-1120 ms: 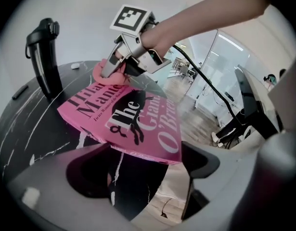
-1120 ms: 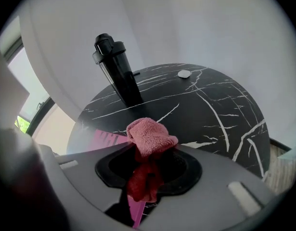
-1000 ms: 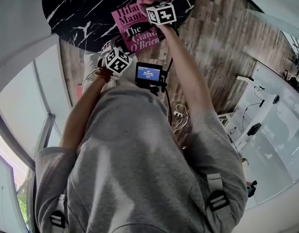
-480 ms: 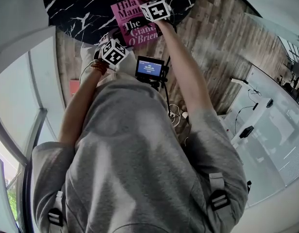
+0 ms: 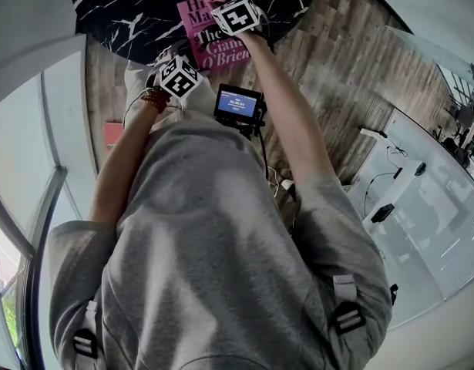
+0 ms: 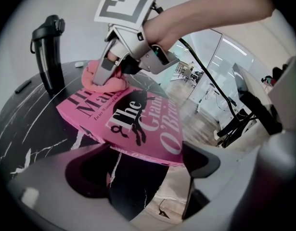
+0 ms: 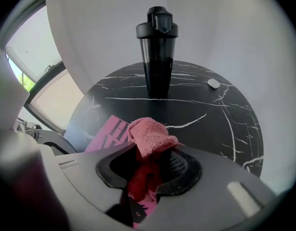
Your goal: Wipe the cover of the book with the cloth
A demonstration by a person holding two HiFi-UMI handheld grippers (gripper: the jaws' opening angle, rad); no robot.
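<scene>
The right gripper (image 7: 147,170) is clamped hard on the pink terry cloth (image 7: 148,134). Its own view shows the wad bunched between the fingers and bulging out past their tips. Under those fingers a corner of the pink book with black and white lettering (image 6: 131,117) peeks out, lying flat on the round black white-veined table (image 7: 225,124). Straight ahead of the fingers, well beyond the cloth, a tall black lidded bottle (image 7: 157,52) stands upright. To the right of it a small white oval object (image 7: 213,83) sits on the tabletop, and only this view catches that one.

Over to the left gripper (image 6: 145,177): its fingers are spread wide, with nothing between them but the table's edge and the floor below. The book's near edge lies just past the fingertips, apart from them, its near corner at the table's rim. This view gives what the right one can't: the cloth pressed onto the far end of the cover, over the start of the title, with the right gripper's fingers angled steeply down onto it.

From the head view, a person in a grey hooded top (image 5: 221,245) reaches both arms forward. A small lit screen (image 5: 238,104) sits just behind the left gripper, over the wood-plank floor (image 5: 337,68).
</scene>
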